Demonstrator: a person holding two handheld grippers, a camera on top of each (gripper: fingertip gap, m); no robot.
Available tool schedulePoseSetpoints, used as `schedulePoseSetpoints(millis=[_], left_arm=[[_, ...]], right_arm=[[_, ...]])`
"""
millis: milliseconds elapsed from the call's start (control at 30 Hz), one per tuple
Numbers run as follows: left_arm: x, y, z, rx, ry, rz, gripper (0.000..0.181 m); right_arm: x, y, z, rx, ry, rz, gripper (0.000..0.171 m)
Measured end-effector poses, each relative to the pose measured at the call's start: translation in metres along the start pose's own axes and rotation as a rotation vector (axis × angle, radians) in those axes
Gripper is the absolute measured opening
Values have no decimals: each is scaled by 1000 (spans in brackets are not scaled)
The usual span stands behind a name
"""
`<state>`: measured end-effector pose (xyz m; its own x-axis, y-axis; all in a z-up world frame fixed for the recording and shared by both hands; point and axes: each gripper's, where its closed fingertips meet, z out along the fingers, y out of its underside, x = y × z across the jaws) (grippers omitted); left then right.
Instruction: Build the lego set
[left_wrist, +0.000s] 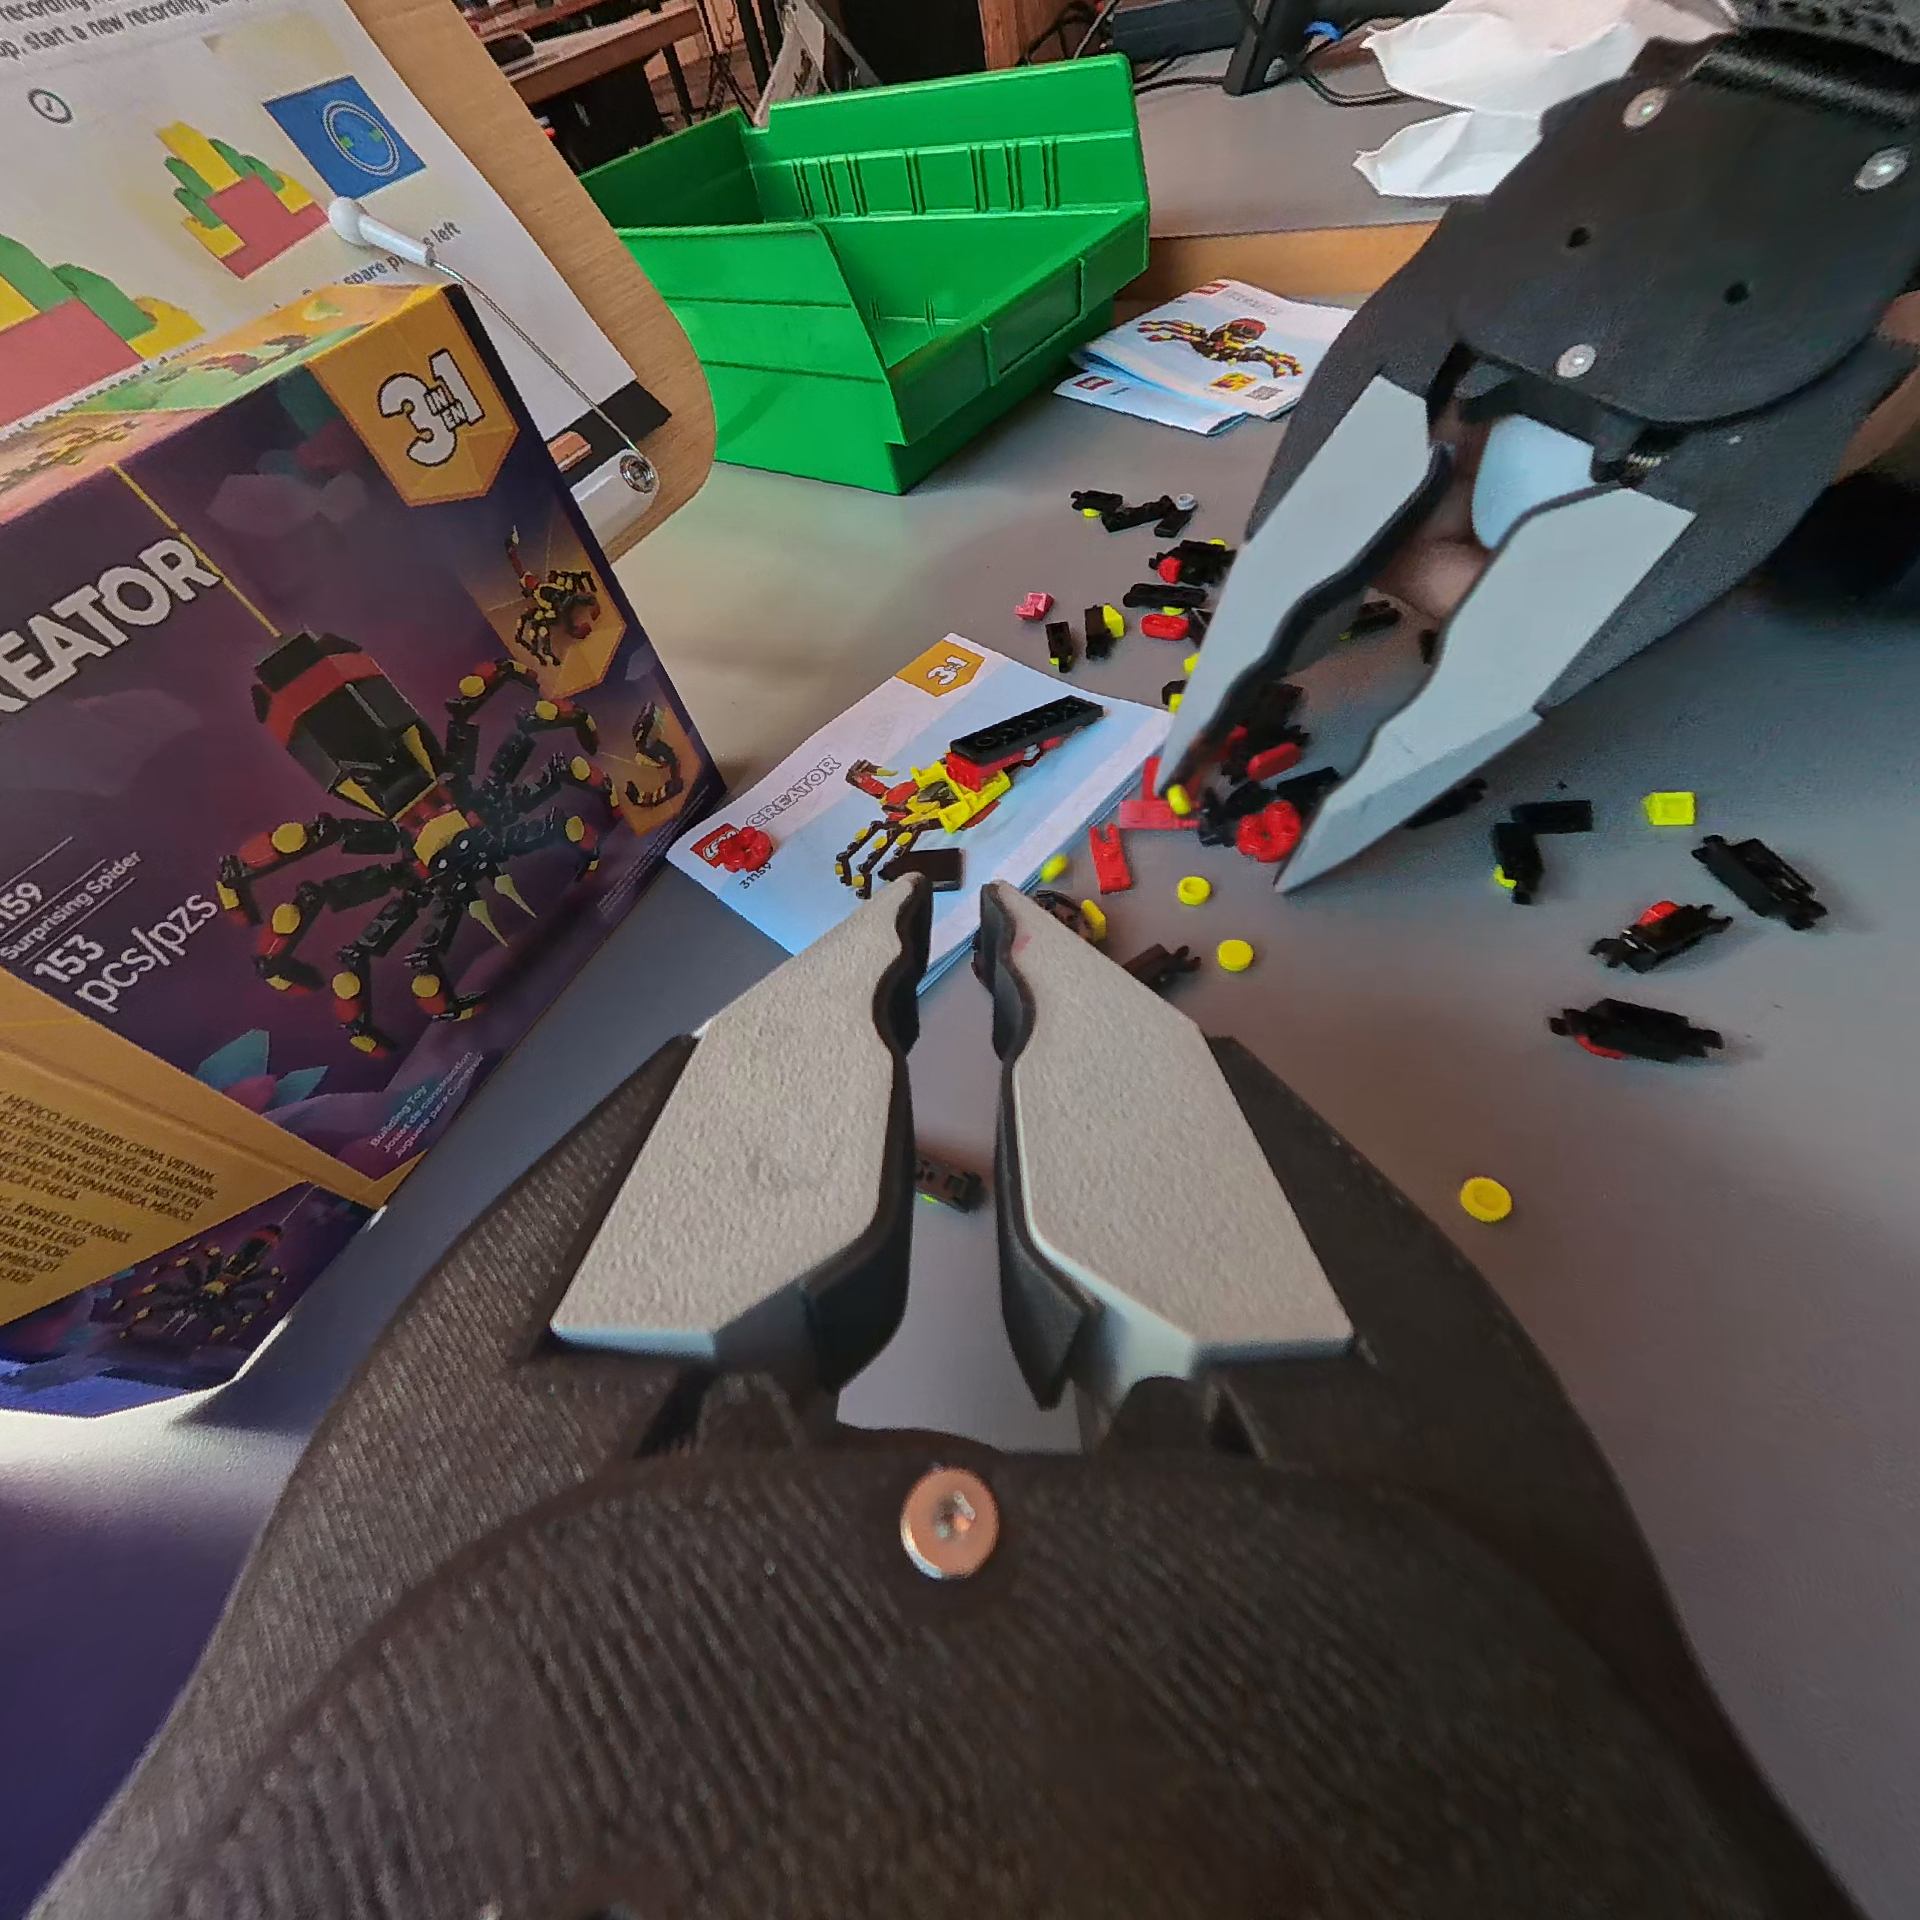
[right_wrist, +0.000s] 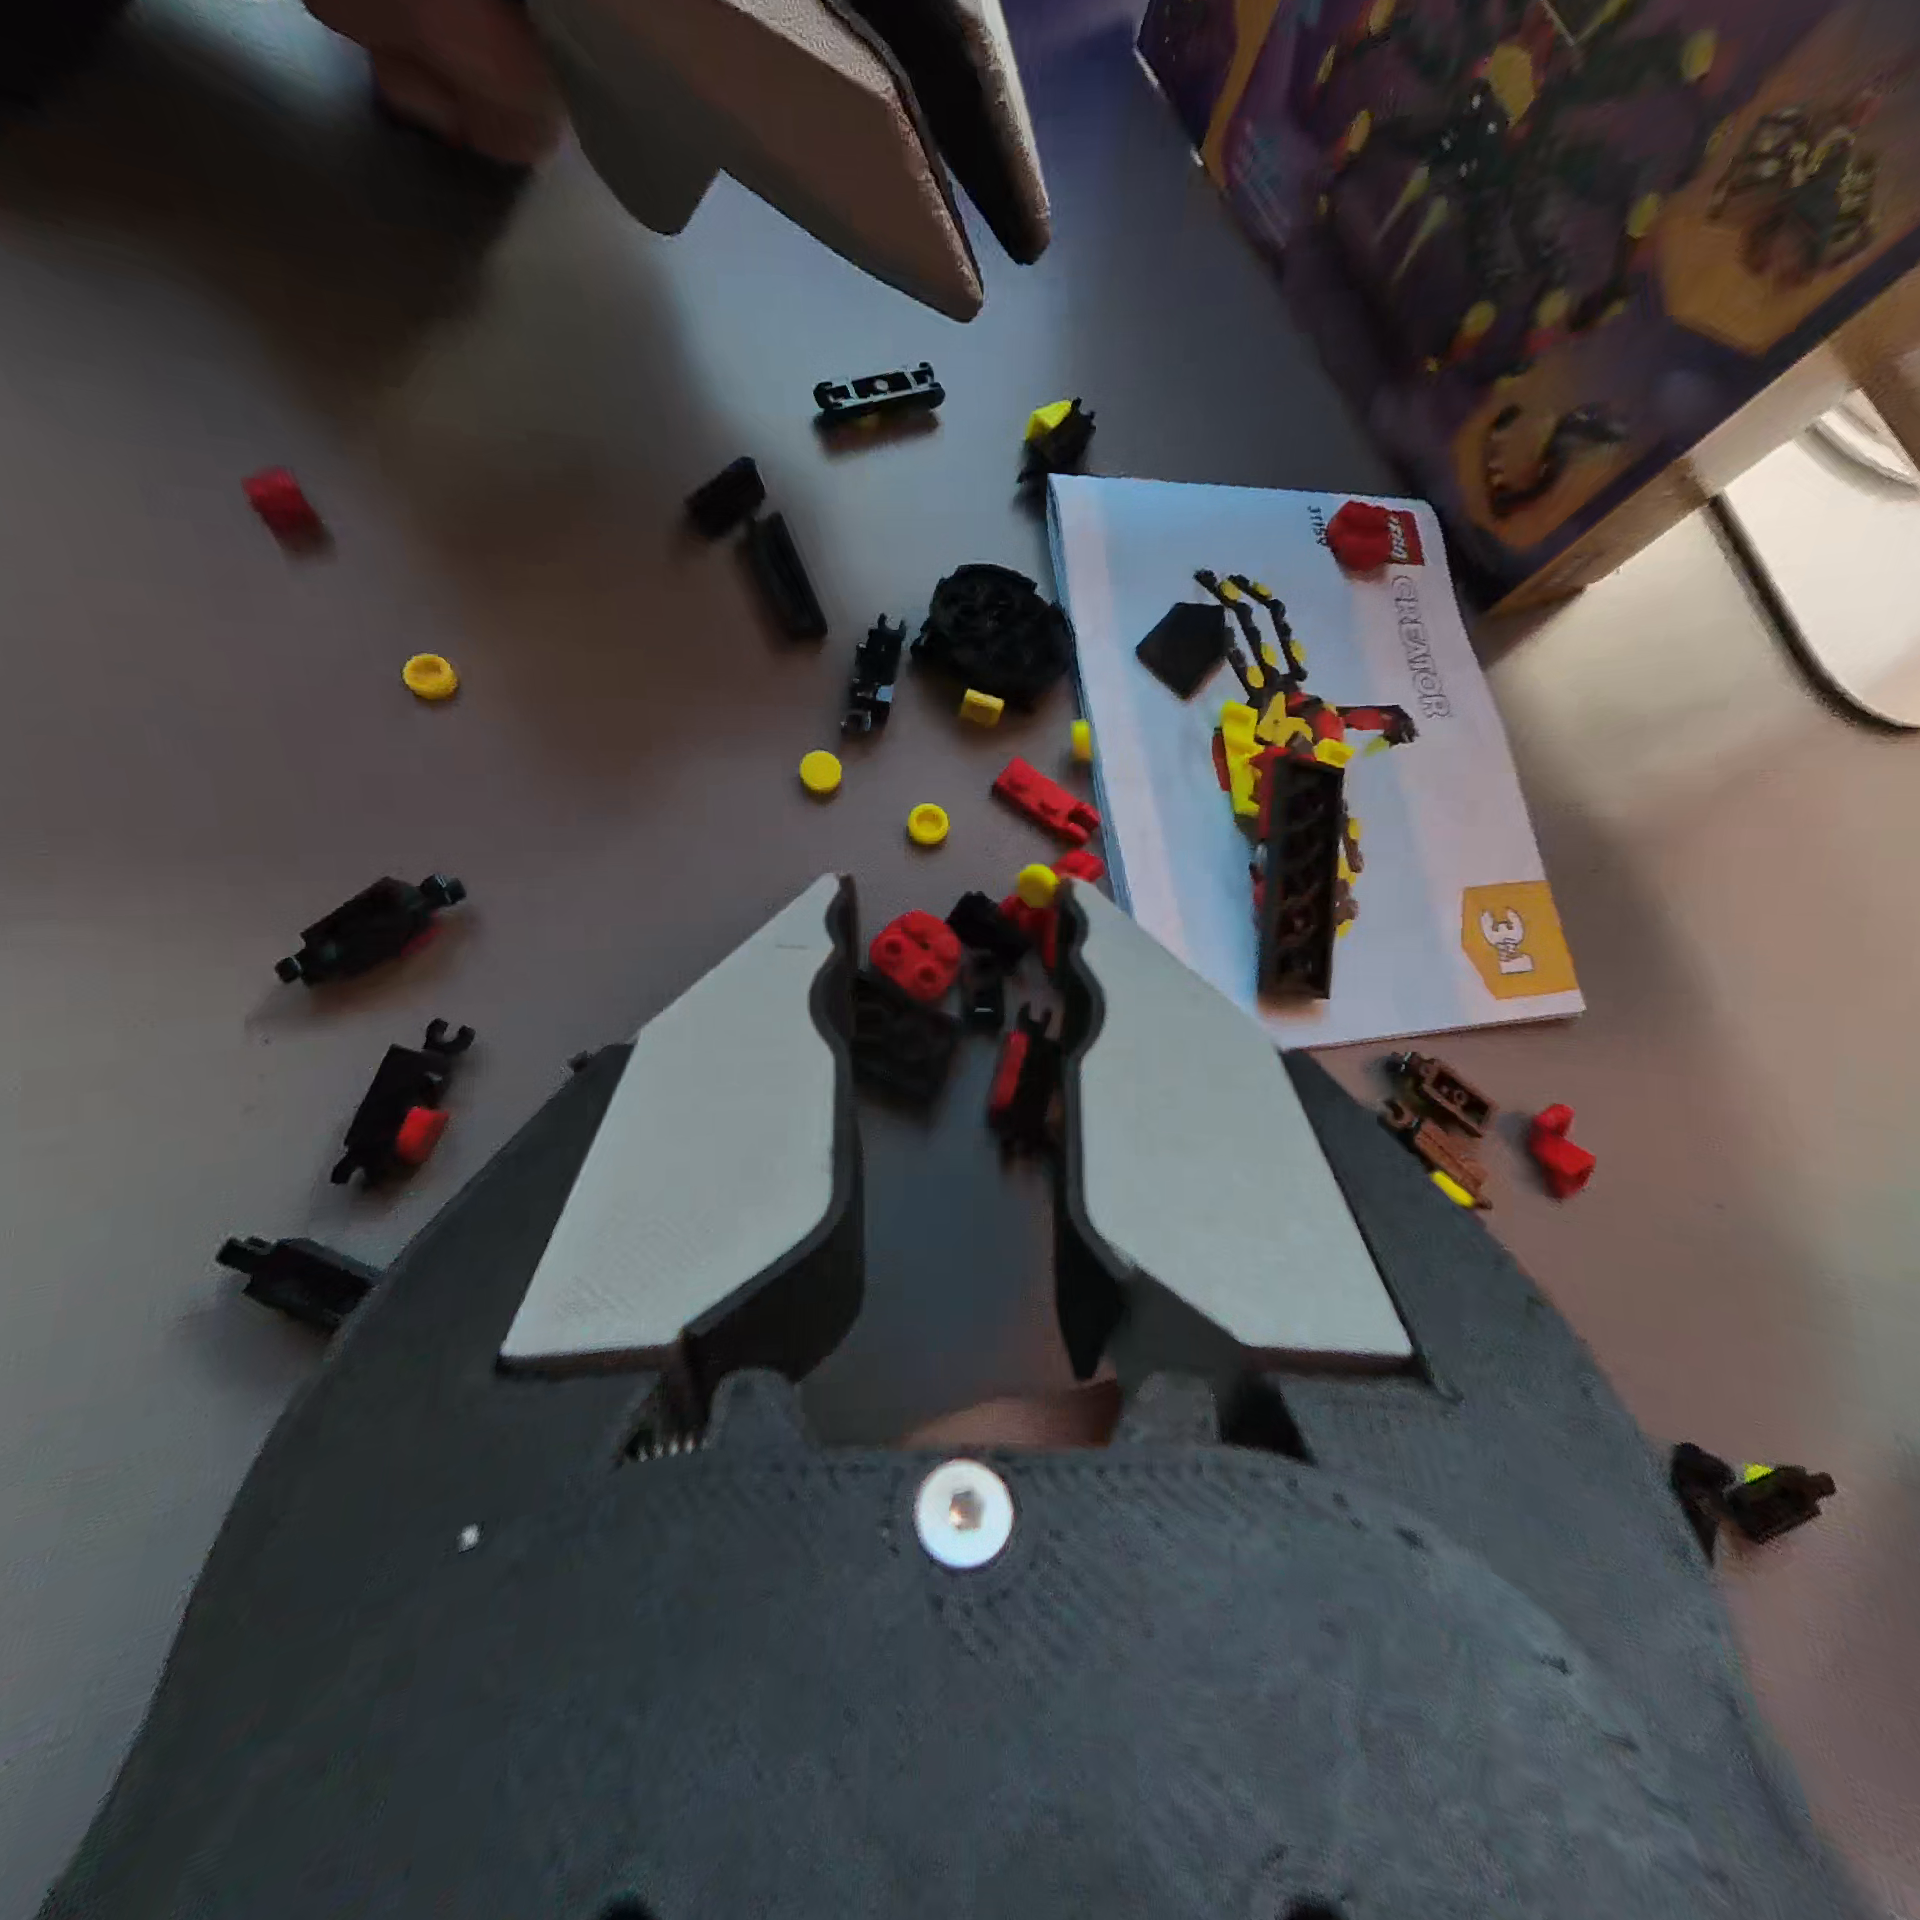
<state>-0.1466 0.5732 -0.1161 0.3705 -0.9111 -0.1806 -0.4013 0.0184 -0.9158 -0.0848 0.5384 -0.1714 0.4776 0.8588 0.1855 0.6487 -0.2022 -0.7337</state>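
— Where are your two tools right now?

— My left tool (left_wrist: 953, 899) hangs over the grey surface (left_wrist: 1558, 1403), fingers drawn almost together with only a thin slit between them and nothing in it. Its tips sit just over the near edge of the instruction booklet (left_wrist: 914, 790). My right tool (right_wrist: 961, 914) is spread apart and pointed down into the thickest part of the loose lego pieces (right_wrist: 935, 997).

— Is it gripping anything?

— No. A red round brick (right_wrist: 914, 951) and a few black and red bits lie between its fingers on the surface, and a yellow stud (right_wrist: 1036, 883) sits right by one tip — but the fingers stand wide of them.

— And the rest of the set?

— Scattered. Yellow round studs (left_wrist: 1486, 1198), black clips (left_wrist: 1636, 1029) and small red parts are spread across the surface to the right of the booklet. A long black plate (right_wrist: 1299, 883) lies on the booklet's cover, with a small black tile (right_wrist: 1184, 634) near it. The lego box (left_wrist: 312, 748) stands to the left, touching nothing I hold.

— Anything behind?

— A green bin (left_wrist: 894, 281) farther back, a second booklet (left_wrist: 1205, 353) beside it, and a printed sheet (left_wrist: 260, 156) leaning above the box. Crumpled white paper (left_wrist: 1496, 94) lies at the far right.
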Motion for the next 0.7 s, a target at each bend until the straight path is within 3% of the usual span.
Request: schedulePoseSetpoints(millis=[267,400,467,600,700], left_arm=[[0,0,0,0,0,-1,6],[0,0,0,-2,0,2,6],[1,0,0,0,0,3,6],[1,0,1,-4,1,6,7],[2,2,2,-18,5,11,7]], right_arm=[[8,-14,-6,92,51,-13,31],[-14,-4,-4,28,-99,2,28],[-6,-9,-4,53,-28,-22,36],[29,-22,-14,167,149,37,30],[66,-7,-18,104,334,76,26]])
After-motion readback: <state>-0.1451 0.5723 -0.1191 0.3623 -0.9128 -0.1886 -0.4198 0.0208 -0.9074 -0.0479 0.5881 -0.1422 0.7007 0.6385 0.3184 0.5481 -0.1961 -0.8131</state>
